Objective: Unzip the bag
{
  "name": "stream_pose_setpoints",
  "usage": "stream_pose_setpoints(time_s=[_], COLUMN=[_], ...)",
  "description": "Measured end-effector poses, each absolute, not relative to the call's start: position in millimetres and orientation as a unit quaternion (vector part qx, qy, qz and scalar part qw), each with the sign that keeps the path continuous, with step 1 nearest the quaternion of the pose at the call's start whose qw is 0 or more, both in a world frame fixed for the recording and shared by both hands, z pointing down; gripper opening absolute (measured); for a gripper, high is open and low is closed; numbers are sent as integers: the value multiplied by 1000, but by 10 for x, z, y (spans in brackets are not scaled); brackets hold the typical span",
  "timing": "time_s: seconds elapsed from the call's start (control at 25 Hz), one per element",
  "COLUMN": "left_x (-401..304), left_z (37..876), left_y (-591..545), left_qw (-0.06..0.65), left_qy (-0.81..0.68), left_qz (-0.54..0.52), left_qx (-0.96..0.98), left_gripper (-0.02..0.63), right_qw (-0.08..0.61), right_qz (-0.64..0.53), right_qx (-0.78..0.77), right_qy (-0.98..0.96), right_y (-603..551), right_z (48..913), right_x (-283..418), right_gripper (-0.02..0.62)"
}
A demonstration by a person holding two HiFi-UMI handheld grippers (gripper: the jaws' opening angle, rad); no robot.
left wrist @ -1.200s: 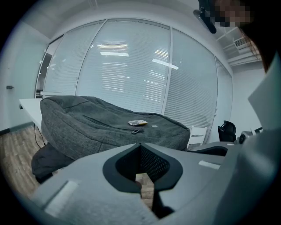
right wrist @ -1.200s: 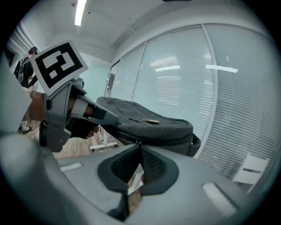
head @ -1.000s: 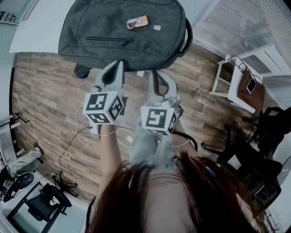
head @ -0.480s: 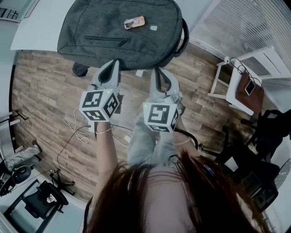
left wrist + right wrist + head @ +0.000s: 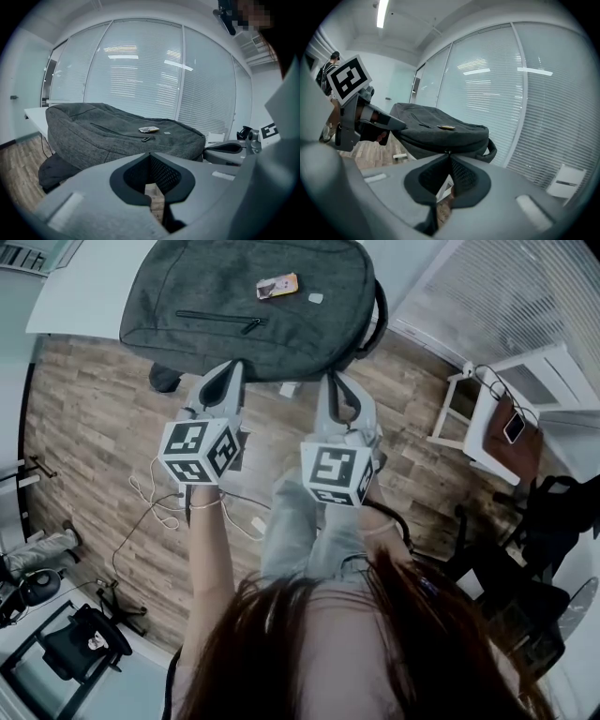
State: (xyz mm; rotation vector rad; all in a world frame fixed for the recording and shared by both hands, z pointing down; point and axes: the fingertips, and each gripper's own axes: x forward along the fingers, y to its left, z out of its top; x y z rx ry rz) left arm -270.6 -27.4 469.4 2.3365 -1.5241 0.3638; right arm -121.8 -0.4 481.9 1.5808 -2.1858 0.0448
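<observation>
Left claw (image 5: 232, 368) and right claw (image 5: 330, 381): fully closed, empty. Bag (image 5: 206, 287) at upper centre, zipped.

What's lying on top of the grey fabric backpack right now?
On the grey fabric backpack: a small flat orange packet and a tiny pale tag, near the closed pocket zip. Its contents are covered.

bag (image 5: 216, 306): top cut off at edge | small item (image 5: 278, 285) on it: unidentifiable | desk (image 5: 84, 306): mostly hidden beneath

Pale wood-plank floor (image 5: 84, 427), white table (image 5: 89, 310), slatted window blinds (image 5: 506, 287), white stand (image 5: 480, 437), black office chair (image 5: 80, 648)
</observation>
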Motion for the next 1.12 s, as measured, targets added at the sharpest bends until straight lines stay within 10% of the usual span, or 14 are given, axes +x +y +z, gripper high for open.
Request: stream_pose_setpoints(time_s=[1.12], left_x=[-2688], left_z=[4699], left_y=[-269], left_qw=[155], left_qy=[-535], left_qz=[142], left_qx=[818], left_gripper=[3], right_qw=[232], right_qz=[15], right_qx=[565], right_qy=[-792], right_y=[-303], right_z=[4698], right_x=[-805], right_gripper=[9])
